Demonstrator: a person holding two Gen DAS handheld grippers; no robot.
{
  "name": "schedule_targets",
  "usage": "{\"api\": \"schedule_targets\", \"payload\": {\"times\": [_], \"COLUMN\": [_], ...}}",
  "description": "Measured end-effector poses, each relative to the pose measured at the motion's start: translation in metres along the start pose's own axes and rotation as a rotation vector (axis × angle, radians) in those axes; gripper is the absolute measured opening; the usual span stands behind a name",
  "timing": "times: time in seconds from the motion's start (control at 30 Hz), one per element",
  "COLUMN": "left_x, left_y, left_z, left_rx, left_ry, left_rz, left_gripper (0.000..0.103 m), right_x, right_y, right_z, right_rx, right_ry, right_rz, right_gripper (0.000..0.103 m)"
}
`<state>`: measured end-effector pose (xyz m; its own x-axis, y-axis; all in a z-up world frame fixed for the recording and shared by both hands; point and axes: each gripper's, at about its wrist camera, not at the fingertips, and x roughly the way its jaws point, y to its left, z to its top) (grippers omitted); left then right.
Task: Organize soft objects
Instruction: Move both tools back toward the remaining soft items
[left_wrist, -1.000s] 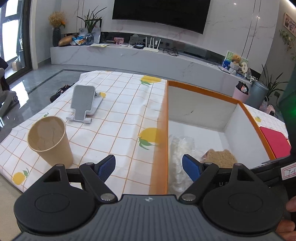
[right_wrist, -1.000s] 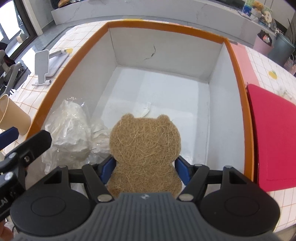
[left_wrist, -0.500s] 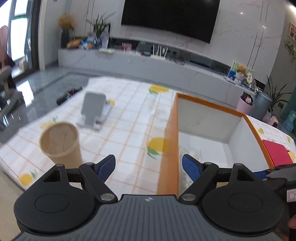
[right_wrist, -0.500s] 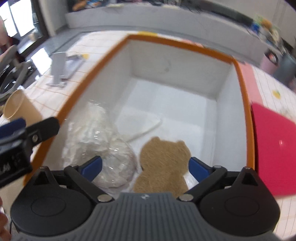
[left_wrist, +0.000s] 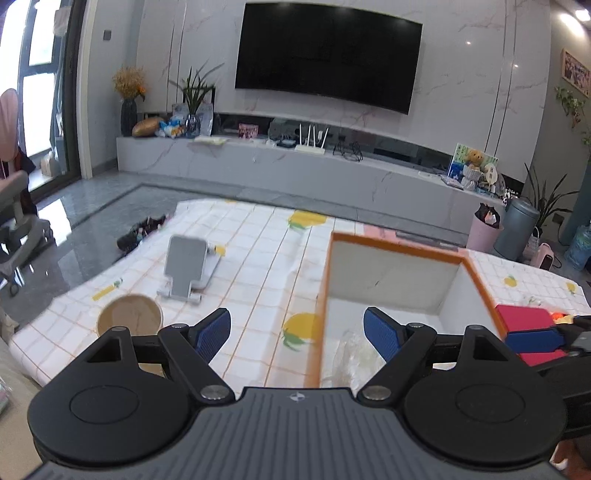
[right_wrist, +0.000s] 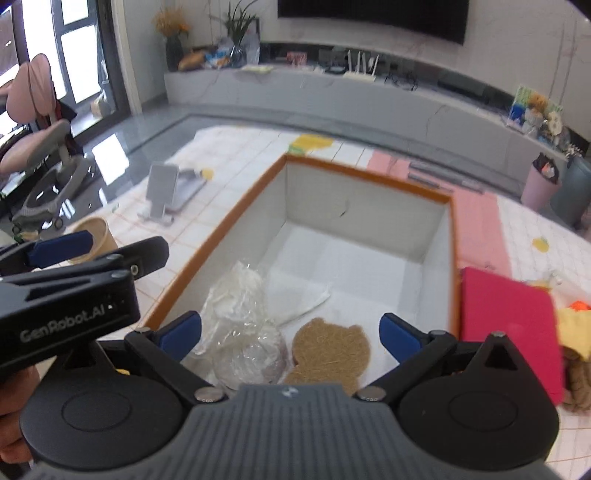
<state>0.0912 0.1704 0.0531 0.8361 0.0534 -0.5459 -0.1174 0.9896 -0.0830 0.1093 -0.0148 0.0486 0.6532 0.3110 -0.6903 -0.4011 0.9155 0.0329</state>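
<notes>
An orange-rimmed white box (right_wrist: 369, 177) stands on the checked tablecloth. Inside it lie a brown bear-shaped fibre pad (right_wrist: 328, 347) and a clear plastic bag of white stuff (right_wrist: 240, 317). My right gripper (right_wrist: 290, 334) is open and empty, raised above the box's near end. My left gripper (left_wrist: 297, 332) is open and empty, above the box's left rim (left_wrist: 321, 299); the bag (left_wrist: 351, 350) shows between its fingers. The left gripper also shows in the right wrist view (right_wrist: 74, 251).
A paper cup (left_wrist: 129, 319) and a grey phone stand (left_wrist: 186, 267) sit on the cloth left of the box. A red pad (right_wrist: 506, 325), yellow cloth (right_wrist: 572, 328) and a brownish rope-like thing (right_wrist: 576, 384) lie right of the box.
My right gripper opened, dropped the bear pad into the box and rose back. My left gripper also lifted and pulled back.
</notes>
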Motion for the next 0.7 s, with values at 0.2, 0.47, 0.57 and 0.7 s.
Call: {"api": "schedule_targets", "payload": {"times": [0.2,0.47,0.57,0.7], "left_x": [-0.028,-0.036,-0.032,-0.025], "left_y": [-0.031,-0.115,-0.146,-0.184], "left_z": [0.011,-0.01,-0.024,-0.045], "left_rx": [0.018,0.105,0.119,0.154], "left_ry": [-0.044,-0.014,0.015,0.055], "left_rz": [-0.05,-0.123,-0.164,-0.219], "left_gripper": [0.096,0.096,0.096,0.096], "right_x": [-0.058,-0.125,-0.137,-0.142], "right_y": [-0.03,-0.105,-0.135,-0.181], "right_z": [-0.01,-0.052,-0.076,-0.111], "right_rx": [-0.012,0.058,0.086,0.167], "right_ry": [-0.09,-0.141,-0.12,-0.091], "right_rz": [-0.061,-0.174,-0.225,-0.302], "right_gripper": [0.1,0.1,0.1,0.1]}}
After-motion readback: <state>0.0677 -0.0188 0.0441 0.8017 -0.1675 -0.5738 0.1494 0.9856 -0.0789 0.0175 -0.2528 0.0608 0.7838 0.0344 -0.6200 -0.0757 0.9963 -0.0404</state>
